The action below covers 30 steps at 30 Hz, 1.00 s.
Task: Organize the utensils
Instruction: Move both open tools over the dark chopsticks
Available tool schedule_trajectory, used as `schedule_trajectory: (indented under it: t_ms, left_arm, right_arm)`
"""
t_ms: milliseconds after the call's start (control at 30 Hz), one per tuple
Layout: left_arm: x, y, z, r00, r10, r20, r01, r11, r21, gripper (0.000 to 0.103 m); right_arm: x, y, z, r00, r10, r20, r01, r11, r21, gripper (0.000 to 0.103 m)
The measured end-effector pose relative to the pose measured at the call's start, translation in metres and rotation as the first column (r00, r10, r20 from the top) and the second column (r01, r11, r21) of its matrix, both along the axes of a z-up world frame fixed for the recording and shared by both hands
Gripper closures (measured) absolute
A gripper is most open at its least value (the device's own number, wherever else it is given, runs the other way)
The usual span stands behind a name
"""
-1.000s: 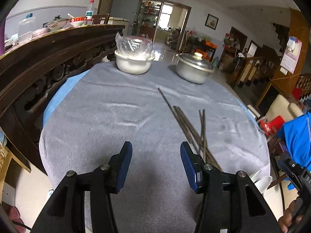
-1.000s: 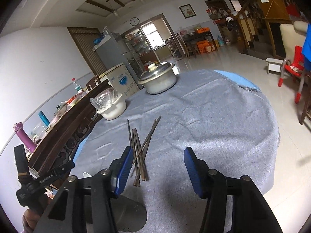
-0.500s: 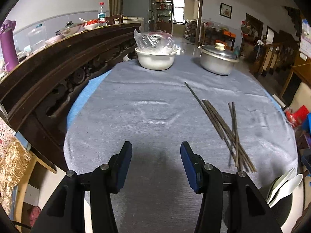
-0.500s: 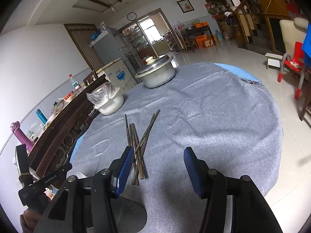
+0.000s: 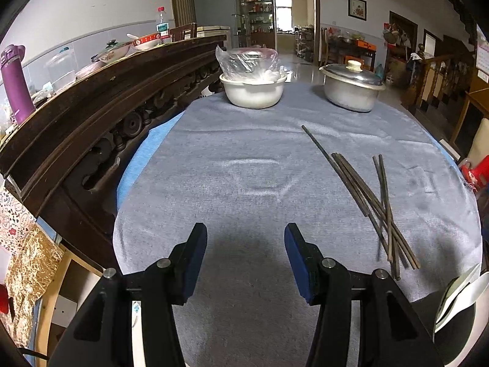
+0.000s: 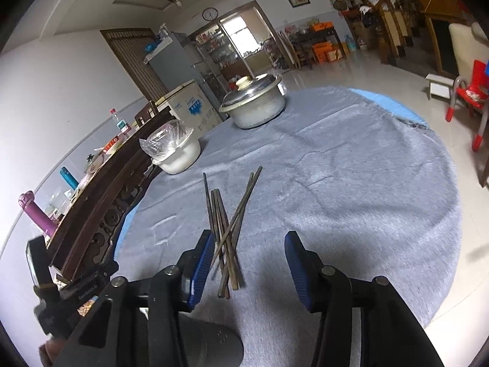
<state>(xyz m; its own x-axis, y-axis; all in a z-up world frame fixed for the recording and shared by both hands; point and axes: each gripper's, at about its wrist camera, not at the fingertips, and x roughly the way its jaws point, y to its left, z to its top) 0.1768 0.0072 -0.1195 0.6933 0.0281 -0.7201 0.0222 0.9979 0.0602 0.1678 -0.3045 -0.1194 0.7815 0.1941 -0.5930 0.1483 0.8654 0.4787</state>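
Note:
Several dark chopsticks [image 5: 363, 195] lie in a loose crossed pile on the grey tablecloth [image 5: 244, 168], to the right of my left gripper [image 5: 244, 250], which is open and empty above the near edge. In the right wrist view the chopsticks [image 6: 227, 229] lie just ahead of my open, empty right gripper [image 6: 247, 260], near its left finger. A dark utensil holder [image 5: 452, 321] with white spoons [image 5: 458, 290] stands at the lower right of the left view; its grey rim [image 6: 214, 345] shows below the right gripper.
A white bowl covered with plastic [image 5: 252, 88] and a lidded metal pot [image 5: 351, 88] stand at the far side of the table. A dark carved wooden sideboard [image 5: 91, 116] runs along the left. Red chairs [image 6: 470, 98] stand on the floor at right.
The left gripper has swung left and back, so the chopsticks now sit further to its right and the spoon holder has come into view. The right gripper has barely shifted.

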Motion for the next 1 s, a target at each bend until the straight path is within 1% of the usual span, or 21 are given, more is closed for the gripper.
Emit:
schedule_trajectory:
  t_ms: [133, 233, 500, 1000]
  left_arm:
    - [0.005, 0.001, -0.001, 1.0, 0.006, -0.004, -0.006, 1.0, 0.002, 0.049]
    - [0.008, 0.001, 0.0, 1.0, 0.016, -0.003, -0.016, 1.0, 0.013, 0.049]
    - [0.013, 0.0, -0.003, 1.0, 0.018, -0.011, -0.018, 0.999, 0.037, 0.049]
    - [0.033, -0.014, -0.011, 0.999, -0.015, -0.043, 0.016, 0.999, 0.041, 0.049]
  right_arm:
    - [0.017, -0.005, 0.001, 1.0, 0.005, -0.018, -0.004, 0.999, 0.04, 0.055]
    - [0.024, -0.005, 0.002, 1.0, 0.006, -0.017, -0.005, 0.999, 0.049, 0.055]
    - [0.037, -0.003, 0.0, 0.999, 0.017, -0.036, -0.015, 0.999, 0.045, 0.055]
    - [0.057, -0.008, -0.01, 0.998, 0.012, -0.069, -0.009, 0.999, 0.053, 0.055]
